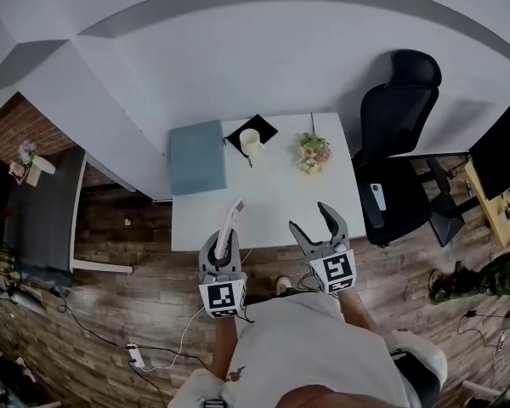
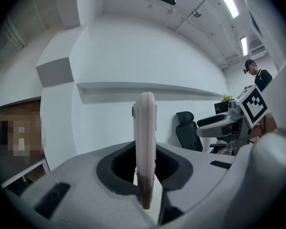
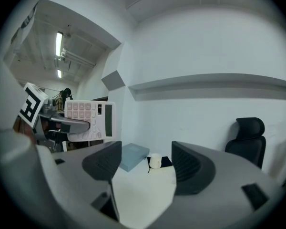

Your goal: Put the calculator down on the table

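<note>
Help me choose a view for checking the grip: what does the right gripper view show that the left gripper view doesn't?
Right gripper view only: the calculator keypad-on, a cup and a blue-grey pad on the table, the right gripper open and empty. Left gripper view only: the calculator edge-on, clamped in the left gripper. Both: the calculator and the black office chair.

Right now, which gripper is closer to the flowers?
Right. The right gripper sits directly below the flowers in the head view; the left gripper, holding the calculator, is farther left.
</note>
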`<move>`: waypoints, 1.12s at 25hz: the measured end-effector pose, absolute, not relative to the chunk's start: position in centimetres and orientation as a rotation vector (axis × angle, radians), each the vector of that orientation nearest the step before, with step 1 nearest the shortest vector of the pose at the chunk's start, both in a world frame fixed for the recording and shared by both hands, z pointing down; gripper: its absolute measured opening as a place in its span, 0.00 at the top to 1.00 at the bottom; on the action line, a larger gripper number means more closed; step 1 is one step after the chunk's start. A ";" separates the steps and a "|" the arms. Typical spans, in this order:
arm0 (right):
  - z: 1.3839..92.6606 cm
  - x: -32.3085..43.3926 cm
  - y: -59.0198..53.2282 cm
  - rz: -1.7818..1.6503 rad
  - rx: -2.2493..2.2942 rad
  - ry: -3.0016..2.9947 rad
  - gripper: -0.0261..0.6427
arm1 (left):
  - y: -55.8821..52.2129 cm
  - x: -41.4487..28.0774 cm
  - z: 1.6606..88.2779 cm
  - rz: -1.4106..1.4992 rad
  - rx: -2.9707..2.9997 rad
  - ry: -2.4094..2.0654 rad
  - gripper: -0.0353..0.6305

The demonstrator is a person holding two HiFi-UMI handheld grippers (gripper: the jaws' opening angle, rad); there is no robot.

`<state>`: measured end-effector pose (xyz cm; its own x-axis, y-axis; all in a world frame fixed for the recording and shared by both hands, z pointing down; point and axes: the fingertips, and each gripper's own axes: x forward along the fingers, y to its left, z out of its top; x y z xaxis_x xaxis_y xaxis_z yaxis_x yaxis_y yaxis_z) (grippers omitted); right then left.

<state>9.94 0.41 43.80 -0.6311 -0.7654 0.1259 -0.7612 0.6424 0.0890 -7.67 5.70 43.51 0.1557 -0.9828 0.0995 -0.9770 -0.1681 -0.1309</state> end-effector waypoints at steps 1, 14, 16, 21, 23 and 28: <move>44.0 10.0 0.1 -0.039 1.264 -2.705 0.47 | 5.5 -7.6 43.5 -0.251 -2.357 2.004 0.85; 44.0 9.8 -3.2 -0.030 1.243 -2.723 0.47 | 2.3 -7.4 43.6 -0.268 -2.345 2.017 0.85; 44.1 9.7 -3.7 -0.027 1.248 -2.718 0.47 | 1.7 -7.4 43.7 -0.268 -2.350 2.010 0.85; 44.6 9.6 -4.9 -0.019 1.265 -2.696 0.47 | 0.0 -7.7 44.1 -0.266 -2.367 1.992 0.85; 44.6 9.4 -5.5 -0.018 1.270 -2.690 0.47 | -0.7 -7.9 44.0 -0.268 -2.372 1.986 0.85; 44.6 8.4 -7.4 -0.013 1.277 -2.686 0.47 | -2.3 -8.7 44.1 -0.271 -2.385 1.977 0.85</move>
